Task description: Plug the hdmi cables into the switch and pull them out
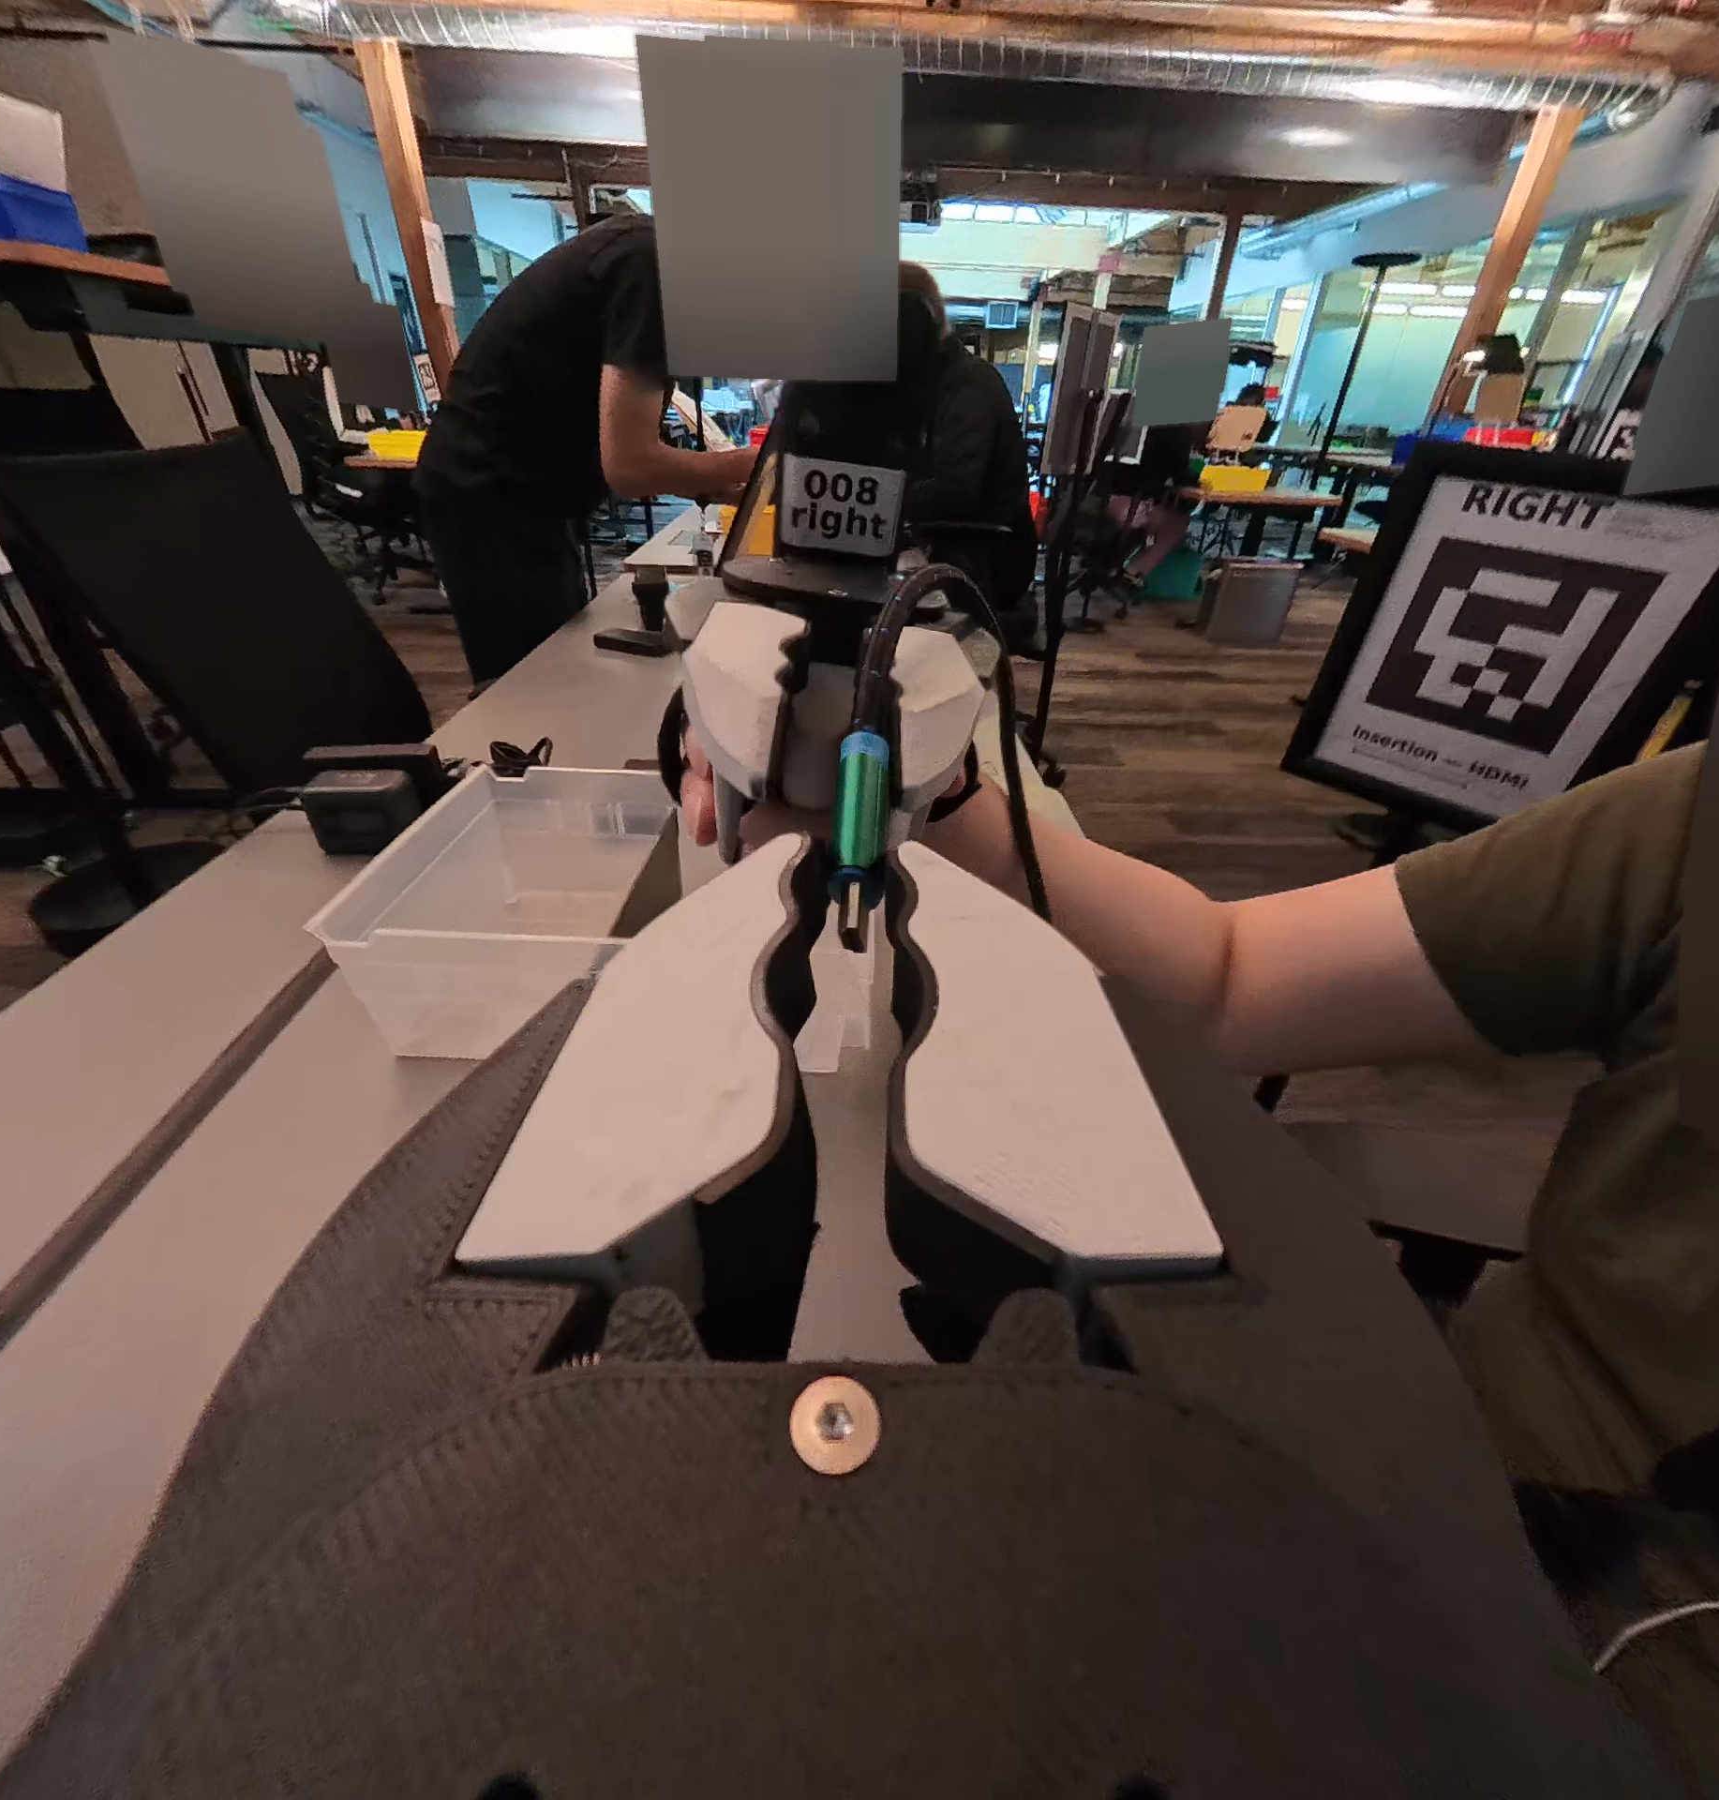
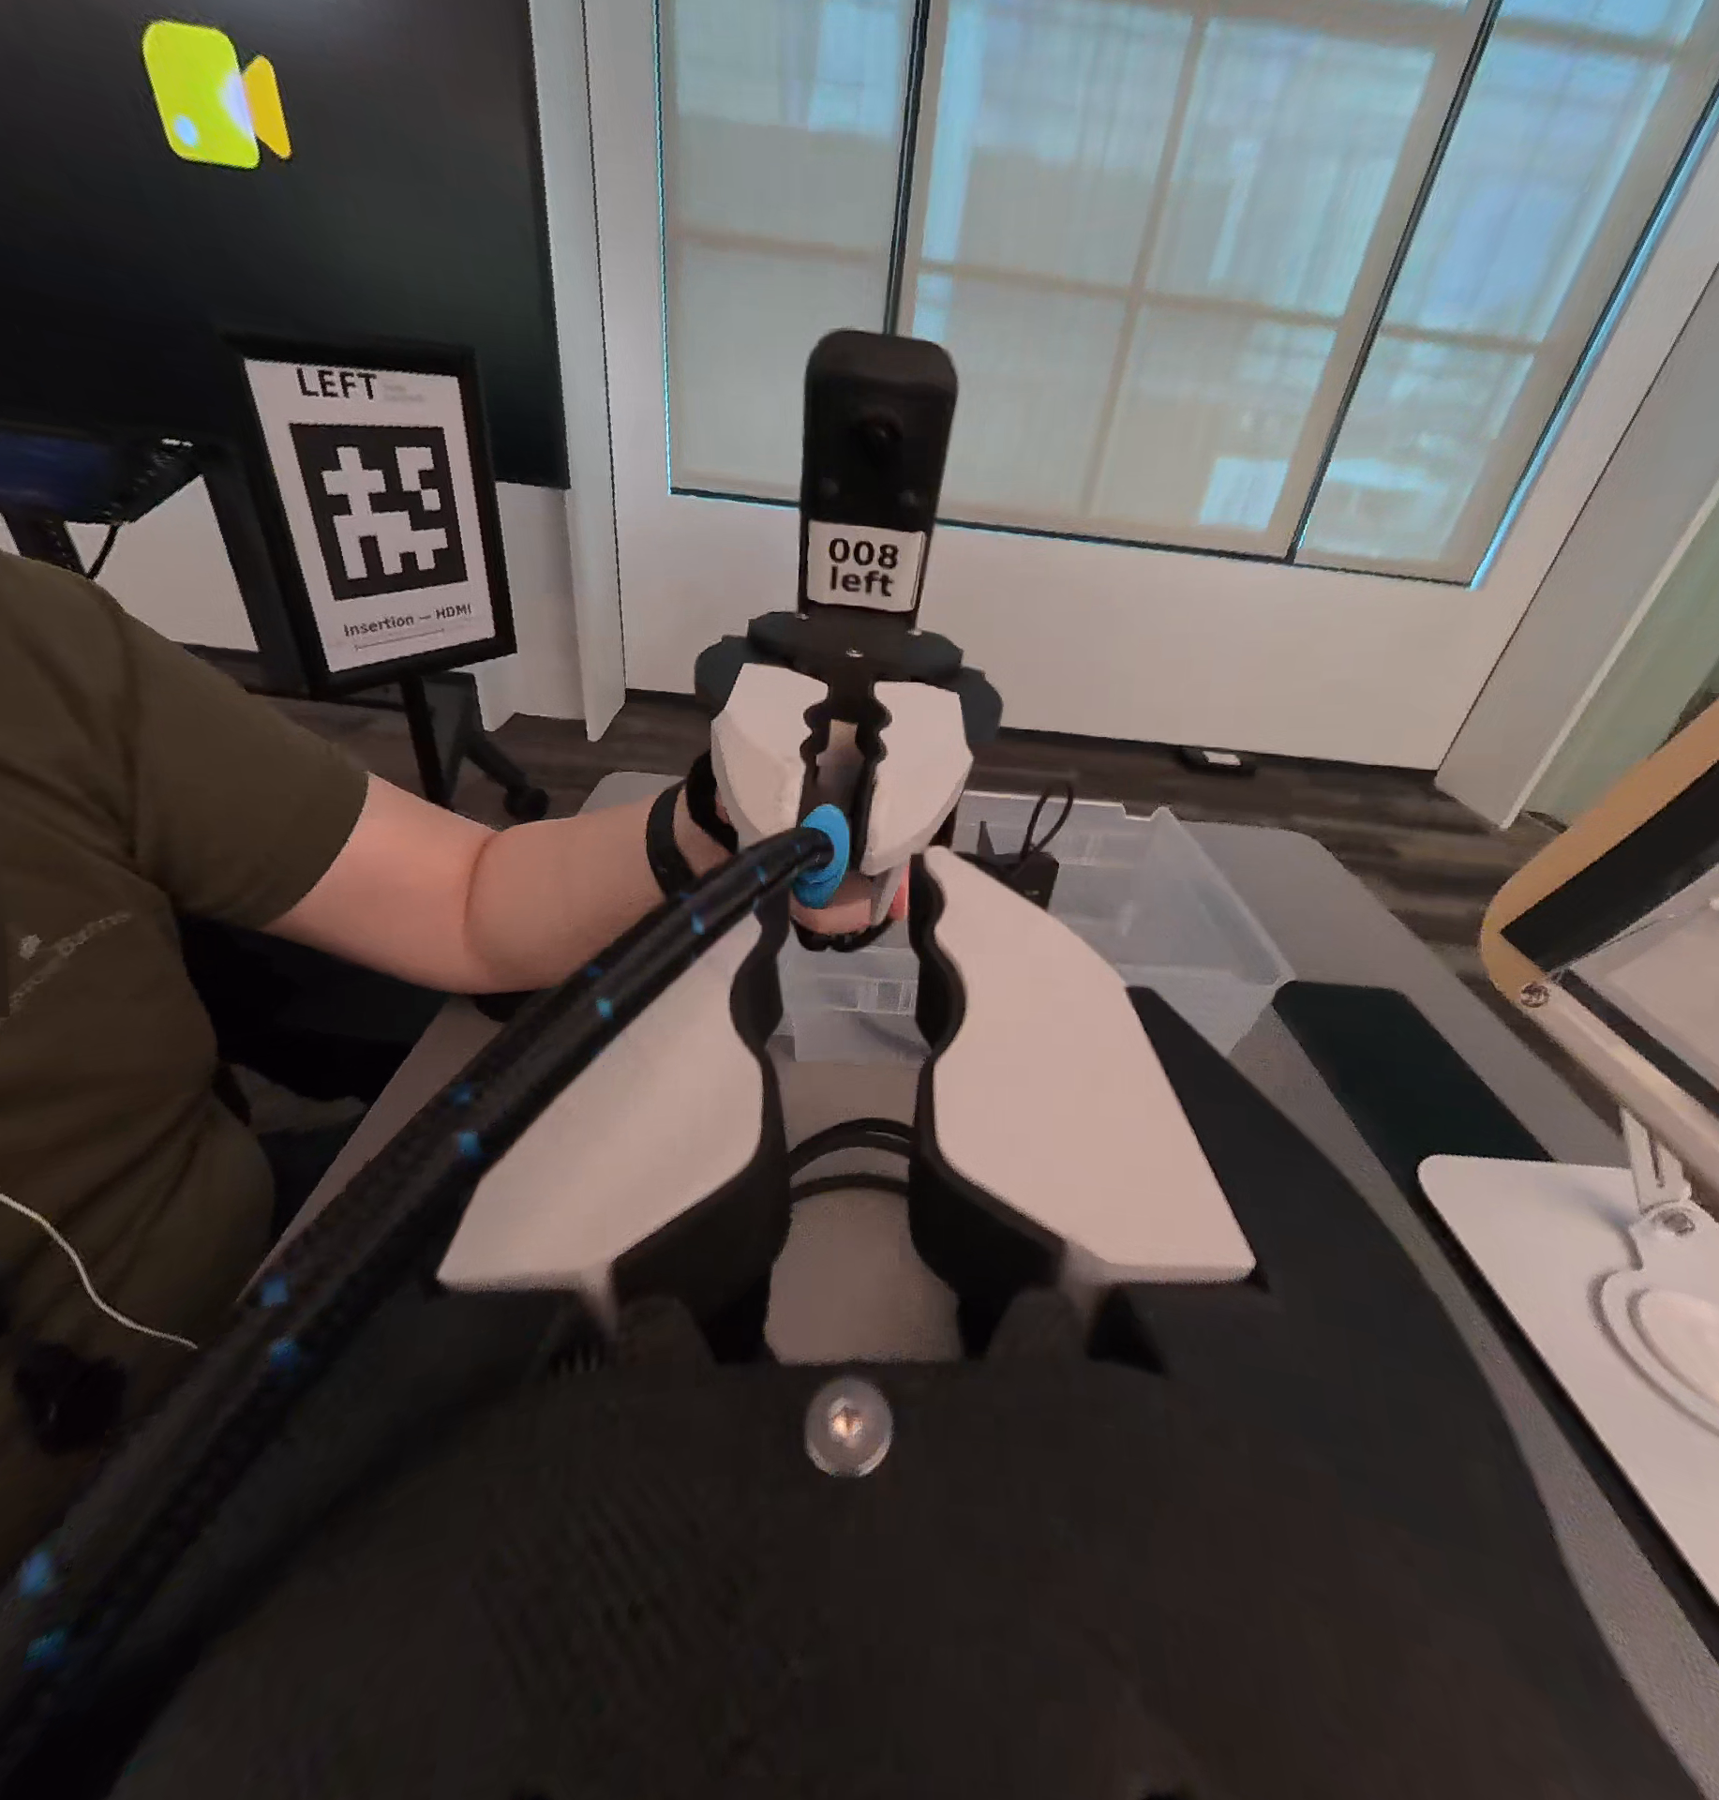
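A HDMI plug (image 1: 860, 808) with a green body and a blue collar hangs in the air between my two grippers, which face each other above the grey table (image 1: 154, 1052). Its metal tip points into the left wrist view. My left gripper (image 1: 853, 862) has its fingertips closed on the plug's front end. My right gripper (image 2: 846, 891) is open, with its fingers on either side of the plug's rear end (image 2: 822, 862) and room to spare. The black braided cable (image 2: 398, 1149) runs back over my right gripper's finger. I cannot pick out the switch.
A clear plastic bin (image 1: 486, 935) stands on the table below the grippers, with a small black device (image 1: 359, 789) behind it. A coiled black cable (image 2: 846, 1149) lies on the table. A white tray (image 2: 1566, 1315) is at the right. Marker signs (image 1: 1508, 643) stand nearby, and a person (image 1: 534, 438) works beyond.
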The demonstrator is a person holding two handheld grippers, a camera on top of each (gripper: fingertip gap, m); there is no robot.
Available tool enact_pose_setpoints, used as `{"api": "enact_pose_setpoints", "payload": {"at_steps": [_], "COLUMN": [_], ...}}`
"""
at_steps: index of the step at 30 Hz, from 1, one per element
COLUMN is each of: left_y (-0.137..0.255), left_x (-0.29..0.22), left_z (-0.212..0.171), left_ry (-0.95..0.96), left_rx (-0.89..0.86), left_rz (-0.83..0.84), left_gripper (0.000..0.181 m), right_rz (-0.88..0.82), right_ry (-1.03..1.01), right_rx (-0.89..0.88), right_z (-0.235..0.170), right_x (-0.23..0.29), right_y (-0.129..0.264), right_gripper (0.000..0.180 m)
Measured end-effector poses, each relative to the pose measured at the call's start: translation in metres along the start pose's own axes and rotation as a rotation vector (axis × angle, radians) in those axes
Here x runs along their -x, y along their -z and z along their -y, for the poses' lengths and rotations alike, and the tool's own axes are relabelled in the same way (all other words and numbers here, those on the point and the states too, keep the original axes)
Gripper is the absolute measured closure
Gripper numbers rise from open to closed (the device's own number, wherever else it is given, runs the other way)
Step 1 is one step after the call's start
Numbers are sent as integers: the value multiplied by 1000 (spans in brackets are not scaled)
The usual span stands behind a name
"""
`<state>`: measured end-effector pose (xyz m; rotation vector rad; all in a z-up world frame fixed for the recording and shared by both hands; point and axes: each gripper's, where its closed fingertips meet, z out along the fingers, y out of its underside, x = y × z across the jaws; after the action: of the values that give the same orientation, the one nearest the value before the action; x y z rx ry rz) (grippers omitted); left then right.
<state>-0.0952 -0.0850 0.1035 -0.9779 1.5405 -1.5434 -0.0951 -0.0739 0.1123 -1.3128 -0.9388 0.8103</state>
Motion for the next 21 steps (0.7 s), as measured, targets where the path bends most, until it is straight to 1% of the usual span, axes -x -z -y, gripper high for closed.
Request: {"api": "enact_pose_setpoints", "payload": {"at_steps": [1,3,8,13,16,18,21], "left_y": [0,-1,-4,-5,-7,-10,-12], "left_x": [0,1,3,4,4,4,3], "left_z": [0,-3,-12,-16,-27,-27,-25], "left_ry": [-28,-76,-149,-216,-234,-255,-264], "left_rx": [7,36,112,130,205,198,185], "left_rz": [17,46,99,138,147,160,159], "left_gripper": [170,170,170,169,156,158,167], "right_rz": [-2,34,28,47,45,62,95], "right_ry": [-4,-12,67,125,146,152,173], "right_rx": [9,47,110,88,75,76,51], "right_z": [0,-3,-12,-12,-14,-16,-16], "right_x": [0,6,6,7,4,5,10], "right_y": [0,-1,2,4,5,5,5], "right_gripper": [158,169,169,169,169,169,169]}}
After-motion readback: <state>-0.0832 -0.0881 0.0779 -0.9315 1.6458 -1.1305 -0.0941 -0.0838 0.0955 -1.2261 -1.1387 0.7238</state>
